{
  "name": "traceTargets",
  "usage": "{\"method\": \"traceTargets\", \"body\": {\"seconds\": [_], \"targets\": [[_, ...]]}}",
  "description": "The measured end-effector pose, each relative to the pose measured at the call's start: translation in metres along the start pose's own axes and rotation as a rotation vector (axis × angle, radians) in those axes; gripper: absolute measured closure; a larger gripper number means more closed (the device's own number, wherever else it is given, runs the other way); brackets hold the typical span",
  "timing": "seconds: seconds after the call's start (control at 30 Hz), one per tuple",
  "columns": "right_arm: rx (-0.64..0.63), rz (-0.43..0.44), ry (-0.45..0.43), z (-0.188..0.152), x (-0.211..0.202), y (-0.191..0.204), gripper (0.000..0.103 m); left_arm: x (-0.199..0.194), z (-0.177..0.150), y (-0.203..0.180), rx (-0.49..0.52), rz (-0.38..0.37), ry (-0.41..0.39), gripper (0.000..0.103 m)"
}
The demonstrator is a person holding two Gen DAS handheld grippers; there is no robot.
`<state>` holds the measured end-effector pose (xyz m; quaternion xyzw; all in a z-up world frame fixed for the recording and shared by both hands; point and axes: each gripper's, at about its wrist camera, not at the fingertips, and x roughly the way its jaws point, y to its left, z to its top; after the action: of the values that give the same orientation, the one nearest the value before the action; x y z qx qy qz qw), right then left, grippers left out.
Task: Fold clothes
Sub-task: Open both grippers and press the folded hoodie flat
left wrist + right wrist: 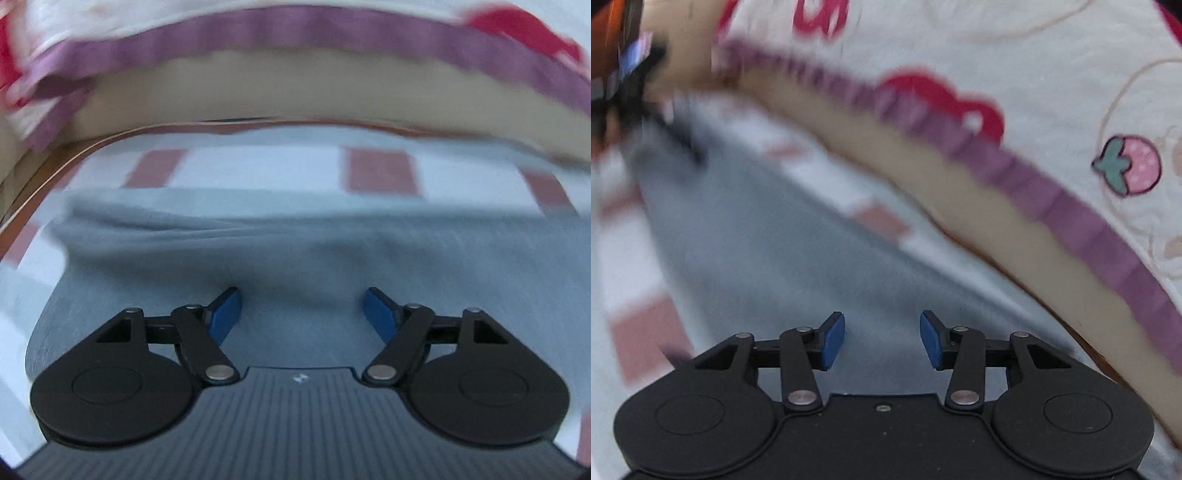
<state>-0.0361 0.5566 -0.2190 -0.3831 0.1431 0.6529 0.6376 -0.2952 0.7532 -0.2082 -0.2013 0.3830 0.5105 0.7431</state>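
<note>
Both views are motion-blurred, so I'm reading coarse shapes only.

My left gripper [303, 314] has its jaws spread wide with nothing between the blue pads [225, 314]. It hangs low over the grey garment [295, 254], which fills the lower middle of the left wrist frame. The garment lies spread on a white cloth with reddish squares [384, 175]; I can't tell whether the pads touch the fabric.

My right gripper [882, 339] is also parted and empty, though less wide. In its view the grey garment [757, 251] runs as a band from the lower middle toward the upper left.

Judgement: both are low and open because that suits either pinching an edge or having just let one go. A flat garment fits both, so I can't pick one.

Along the top of the left frame, and diagonally across the upper right of the right frame, runs a tan edge [280, 92] topped by a quilt with a purple border [1071, 206] and a strawberry print [1128, 166]. It looks like a bed beside the work surface.

Upper left of the right frame has dark and orange blur [617, 74]. I can't identify it.

Garment shows soft creases near its far edge in the left view. Fold state unclear.
</note>
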Motion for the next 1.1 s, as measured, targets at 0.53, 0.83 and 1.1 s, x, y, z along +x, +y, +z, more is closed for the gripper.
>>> {"method": "traceTargets", "body": {"seconds": [0.53,0.83,1.1], "targets": [[0.411,-0.324,0.116,-0.072,-0.005,-0.139,0.054,0.027,0.014,0.034,0.070,0.389,-0.062,0.007],[0.816,-0.600,-0.109,-0.137,-0.137,-0.169,0.047,-0.030,0.001,-0.047,0.138,0.116,-0.093,0.024],[1.329,-0.336,-0.196,-0.263,-0.191,-0.166,0.043,-0.091,-0.016,-0.177,0.202,-0.431,-0.142,0.024]]}}
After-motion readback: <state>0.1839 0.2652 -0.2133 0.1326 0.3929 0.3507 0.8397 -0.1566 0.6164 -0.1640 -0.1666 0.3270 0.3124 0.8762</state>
